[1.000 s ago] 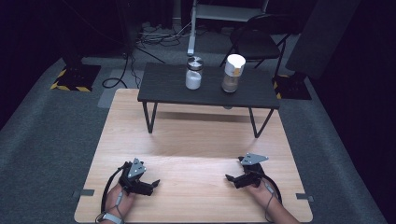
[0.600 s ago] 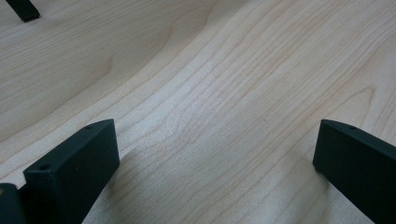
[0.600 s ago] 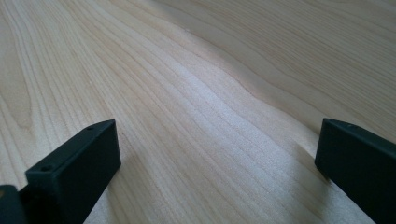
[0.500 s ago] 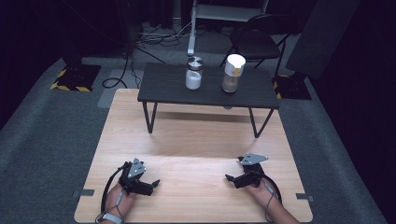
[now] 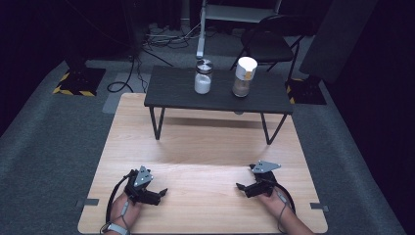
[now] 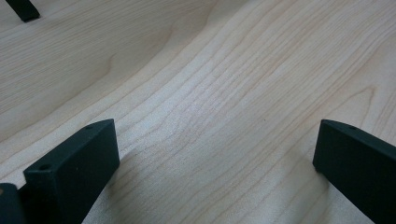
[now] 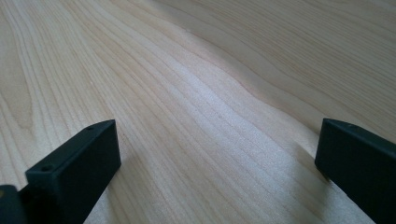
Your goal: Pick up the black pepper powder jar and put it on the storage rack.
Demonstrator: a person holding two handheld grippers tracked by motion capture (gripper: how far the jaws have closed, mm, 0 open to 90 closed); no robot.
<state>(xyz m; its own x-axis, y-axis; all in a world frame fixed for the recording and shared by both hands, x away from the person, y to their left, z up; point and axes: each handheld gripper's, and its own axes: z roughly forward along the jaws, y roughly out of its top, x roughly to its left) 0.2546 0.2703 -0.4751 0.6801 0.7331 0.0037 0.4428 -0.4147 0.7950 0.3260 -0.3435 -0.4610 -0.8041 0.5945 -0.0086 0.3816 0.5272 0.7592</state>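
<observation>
Jars: the glass one [image 5: 203, 77] and the white-capped one [image 5: 243, 76] stand side by side, apart, on the dark side table [image 5: 166, 90], well away from both grippers. Nothing has moved in the last second, so I judge the work not begun: left gripper [image 5: 160, 193] and right gripper [image 5: 241, 186] rest on the wooden table [image 5: 205, 156], jaws wide and empty. Grey carpet, cables and a folding chair [image 5: 266, 41] lie beyond.

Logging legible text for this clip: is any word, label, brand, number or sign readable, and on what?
None can be read.
Jar with white lid: a yellowish label patch, too small and blurred to read.
Jar with metal lid: no text visible.
Yellow-black hazard stripes on the floor base: a pattern, no words.
</observation>
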